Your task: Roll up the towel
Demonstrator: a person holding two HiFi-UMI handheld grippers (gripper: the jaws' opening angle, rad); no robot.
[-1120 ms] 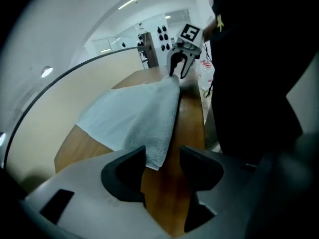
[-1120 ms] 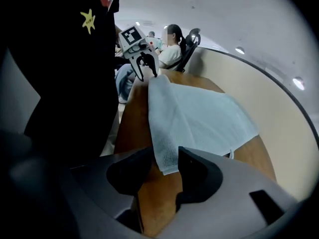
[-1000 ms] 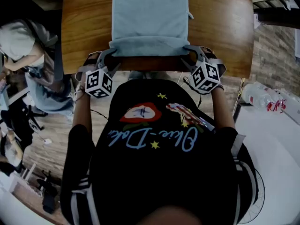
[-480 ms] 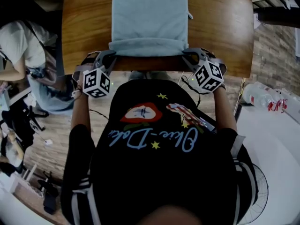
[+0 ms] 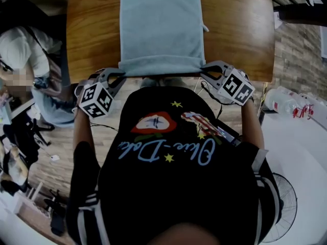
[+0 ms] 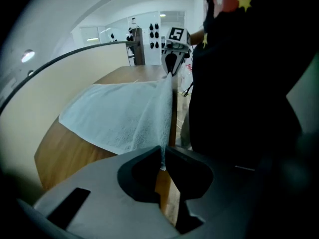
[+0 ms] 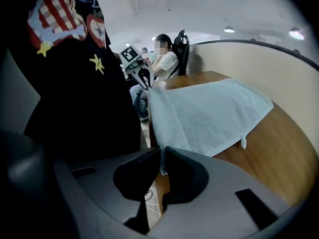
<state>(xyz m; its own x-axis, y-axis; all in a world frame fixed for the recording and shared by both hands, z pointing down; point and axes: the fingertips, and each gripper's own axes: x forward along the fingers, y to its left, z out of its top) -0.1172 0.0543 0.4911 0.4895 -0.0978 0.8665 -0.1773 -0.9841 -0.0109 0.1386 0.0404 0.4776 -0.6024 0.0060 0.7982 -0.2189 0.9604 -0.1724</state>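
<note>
- The left hand-held gripper (image 5: 120, 75) has just closed its jaws, which stood apart a second ago, and now pinches the towel's (image 5: 161, 29) near left corner.
- The right hand-held gripper (image 5: 203, 71) has likewise closed on the near right corner.
- Both marker cubes have swung outward along the counter's (image 5: 92, 29) near edge.
- The towel's near edge, earlier a thick fold, is now stretched thinner between them.

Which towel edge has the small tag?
The right edge of the towel, on the right gripper's side: a tag sticks out from it. The left edge is plain.
</note>
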